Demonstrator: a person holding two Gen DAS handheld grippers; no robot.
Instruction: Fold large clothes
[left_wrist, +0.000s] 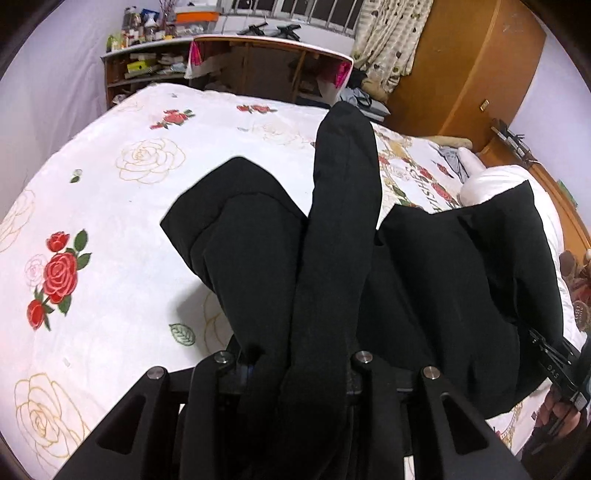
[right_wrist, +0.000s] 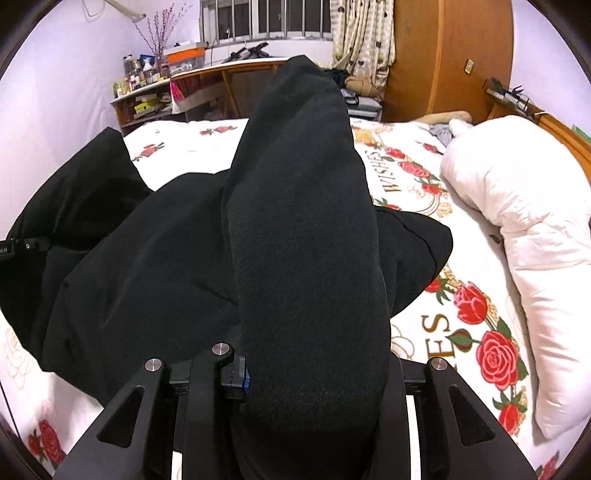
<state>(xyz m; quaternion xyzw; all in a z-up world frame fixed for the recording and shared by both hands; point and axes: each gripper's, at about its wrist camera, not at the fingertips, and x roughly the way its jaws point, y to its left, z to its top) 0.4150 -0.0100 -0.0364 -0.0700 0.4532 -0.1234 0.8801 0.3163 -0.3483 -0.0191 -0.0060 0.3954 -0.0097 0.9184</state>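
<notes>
A large black garment (left_wrist: 424, 280) lies bunched on the rose-print bedspread (left_wrist: 129, 184). My left gripper (left_wrist: 295, 369) is shut on a thick fold of it, which stands up between the jaws and hides the fingertips. My right gripper (right_wrist: 310, 365) is shut on another fold of the same garment (right_wrist: 147, 266), which rises in front of the camera. The right gripper also shows at the right edge of the left wrist view (left_wrist: 554, 362); the left one shows at the left edge of the right wrist view (right_wrist: 22, 245).
A white duvet (right_wrist: 524, 229) is heaped at the bed's right side. A wooden shelf unit (left_wrist: 147, 70) with bottles and boxes stands beyond the bed's far end. A wooden wardrobe (left_wrist: 472, 62) and curtain (left_wrist: 391, 37) stand at the back right.
</notes>
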